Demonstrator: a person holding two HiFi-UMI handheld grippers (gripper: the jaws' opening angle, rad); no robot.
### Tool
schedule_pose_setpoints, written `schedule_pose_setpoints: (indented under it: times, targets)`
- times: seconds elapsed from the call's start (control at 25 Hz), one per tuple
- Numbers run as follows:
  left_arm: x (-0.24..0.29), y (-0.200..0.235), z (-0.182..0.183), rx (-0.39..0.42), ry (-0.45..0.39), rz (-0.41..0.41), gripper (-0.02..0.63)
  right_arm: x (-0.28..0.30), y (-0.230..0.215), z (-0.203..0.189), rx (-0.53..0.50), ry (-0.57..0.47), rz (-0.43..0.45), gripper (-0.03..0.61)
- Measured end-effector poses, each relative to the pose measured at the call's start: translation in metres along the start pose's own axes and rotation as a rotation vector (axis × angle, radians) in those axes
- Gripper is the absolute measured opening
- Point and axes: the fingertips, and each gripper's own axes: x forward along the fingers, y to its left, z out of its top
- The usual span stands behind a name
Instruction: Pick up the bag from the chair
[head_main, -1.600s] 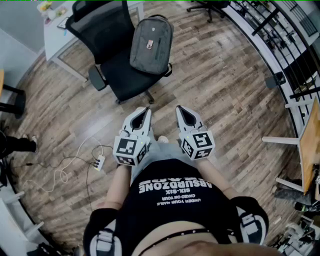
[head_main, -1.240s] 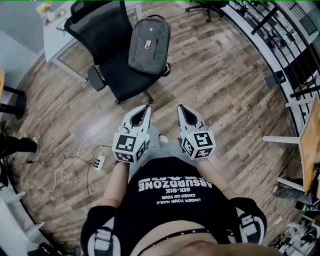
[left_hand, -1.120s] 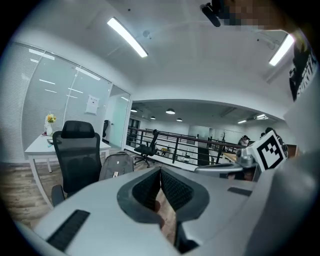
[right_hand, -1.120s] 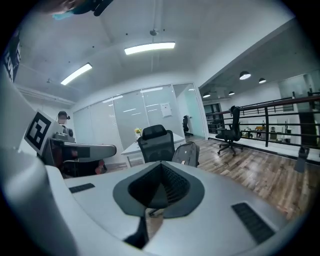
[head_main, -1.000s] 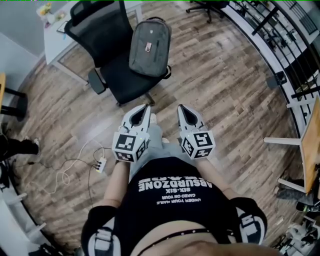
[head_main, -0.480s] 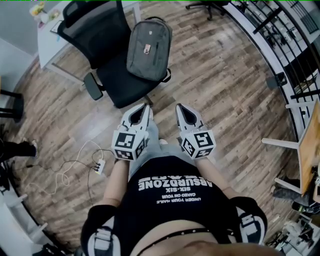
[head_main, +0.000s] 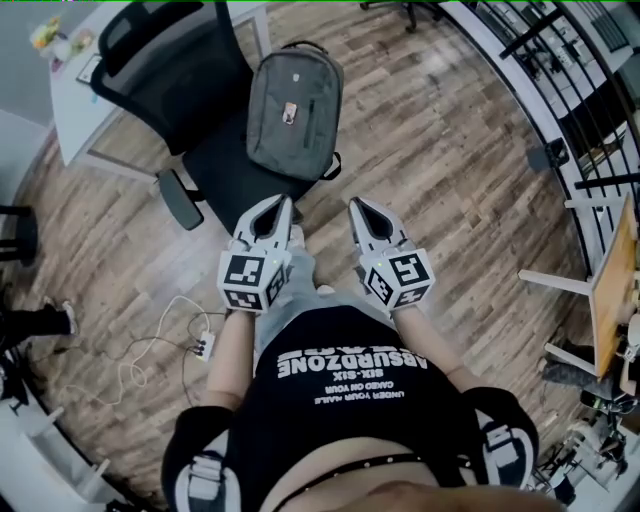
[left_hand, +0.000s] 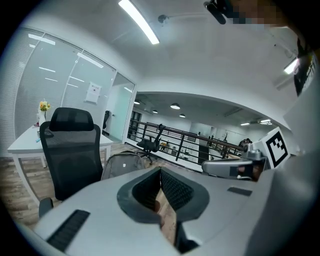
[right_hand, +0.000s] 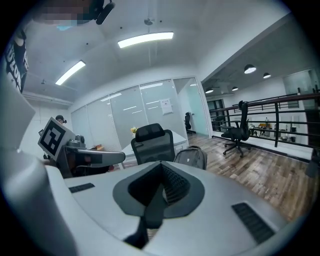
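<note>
A grey backpack (head_main: 292, 115) leans upright on the seat of a black office chair (head_main: 170, 70), against its right side. My left gripper (head_main: 283, 203) and right gripper (head_main: 355, 205) are held side by side at waist height, just short of the chair's front edge, both pointing at it. Both are shut with nothing between the jaws. In the left gripper view the backpack (left_hand: 120, 165) shows just left of the gripper (left_hand: 161, 171) tips. In the right gripper view the bag (right_hand: 190, 157) stands right of the gripper (right_hand: 161, 166) tips, beside the chair (right_hand: 155, 142).
A white desk (head_main: 75, 90) stands behind the chair. A power strip (head_main: 201, 346) with loose white cable lies on the wood floor at my left. A black railing (head_main: 560, 90) runs along the right, with a wooden table (head_main: 610, 290) near it. Another office chair (right_hand: 235, 132) stands farther off.
I have stepped closer to the chair, so it and the backpack now sit nearer the grippers. Both grippers stay shut and side by side.
</note>
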Motion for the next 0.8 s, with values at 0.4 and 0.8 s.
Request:
schedule_pose_setpoints:
  times: [0.4,0.8]
  targets:
    - [0.066,0.075,0.03,-0.001,0.031,-0.066,0.017,0.102,-0.023,0.033,-0.019,0.006,-0.038,0.017]
    - [0.136,0.12,0.021,0.012,0.14,-0.155,0.018,0.155,-0.067,0.039,-0.002,0.035,-0.147,0.017]
